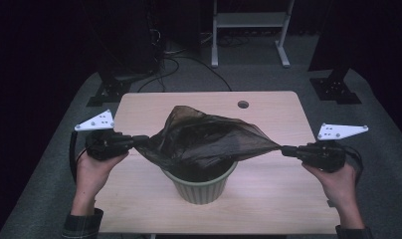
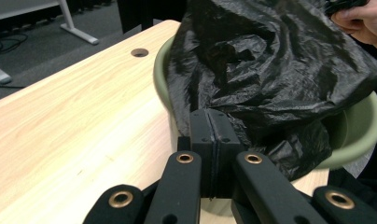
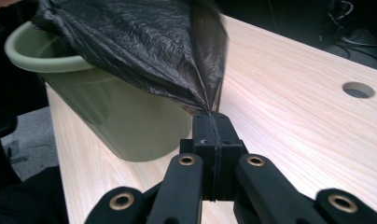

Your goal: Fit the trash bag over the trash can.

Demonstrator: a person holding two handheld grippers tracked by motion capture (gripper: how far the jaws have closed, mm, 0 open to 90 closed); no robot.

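The black bag (image 1: pixel 204 139) is stretched between the two tongs above the green bin (image 1: pixel 200 185), its lower part hanging inside the bin. The left tongs (image 1: pixel 139 141) are clenched on the bag's left edge; the right tongs (image 1: pixel 287 150) are clenched on its right edge, pulled to a taut point. The bin stands upright near the front edge of the wooden surface (image 1: pixel 273 189).
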